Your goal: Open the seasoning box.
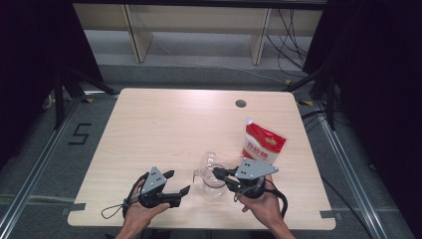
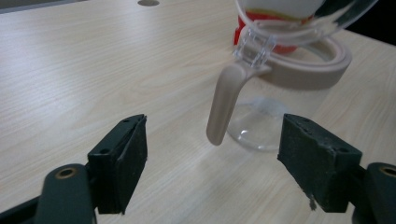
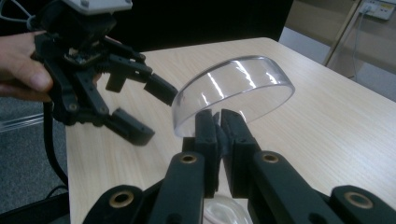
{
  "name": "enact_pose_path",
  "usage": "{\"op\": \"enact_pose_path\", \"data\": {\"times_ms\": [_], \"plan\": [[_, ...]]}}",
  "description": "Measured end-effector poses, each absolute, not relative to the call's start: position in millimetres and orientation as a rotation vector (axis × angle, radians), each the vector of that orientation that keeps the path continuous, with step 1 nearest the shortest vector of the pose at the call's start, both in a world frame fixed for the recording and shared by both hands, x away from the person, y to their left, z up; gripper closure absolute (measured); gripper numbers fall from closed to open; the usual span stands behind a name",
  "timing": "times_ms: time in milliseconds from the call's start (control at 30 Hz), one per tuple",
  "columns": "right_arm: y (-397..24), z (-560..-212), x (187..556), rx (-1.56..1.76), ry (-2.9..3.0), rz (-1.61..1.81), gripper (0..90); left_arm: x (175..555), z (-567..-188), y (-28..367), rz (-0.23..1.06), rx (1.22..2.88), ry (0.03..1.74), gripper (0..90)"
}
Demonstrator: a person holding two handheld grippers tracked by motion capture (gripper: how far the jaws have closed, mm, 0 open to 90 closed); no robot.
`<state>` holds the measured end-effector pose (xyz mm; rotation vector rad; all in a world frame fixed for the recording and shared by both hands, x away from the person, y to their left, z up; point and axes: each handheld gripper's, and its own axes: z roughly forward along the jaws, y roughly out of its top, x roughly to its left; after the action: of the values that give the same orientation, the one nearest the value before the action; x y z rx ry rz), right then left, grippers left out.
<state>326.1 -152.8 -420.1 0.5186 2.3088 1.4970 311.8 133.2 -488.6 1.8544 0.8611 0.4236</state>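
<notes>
The clear jar stands near the table's front edge; right tongs clamp its lid, left tongs gape empty, facing its beige handle.

Clear jug — lid tipped open, beige handle — upright at table's near edge

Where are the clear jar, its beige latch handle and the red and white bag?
clear jar [image 1: 211, 181], high view, glass body.
beige latch handle [image 2: 224, 105], left gripper view, middle of the lever.
red and white bag [image 1: 263, 142], high view, printed front.
</notes>
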Motion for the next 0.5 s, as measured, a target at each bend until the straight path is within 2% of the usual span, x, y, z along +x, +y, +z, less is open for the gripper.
{"op": "enact_pose_path", "data": {"times_ms": [167, 500], "plan": [[-144.2, -418.9, 325.7, 0.511, 2.309, 1.504, 85.9, 307.1, -492.2, 129.0, 0.435, 1.891, 0.847, 18.2], [-130.8, -419.6, 325.7, 0.479, 2.303, 1.497, 85.6, 306.0, -492.8, 134.2, 0.45, 1.858, 0.885, 17.3]]}}
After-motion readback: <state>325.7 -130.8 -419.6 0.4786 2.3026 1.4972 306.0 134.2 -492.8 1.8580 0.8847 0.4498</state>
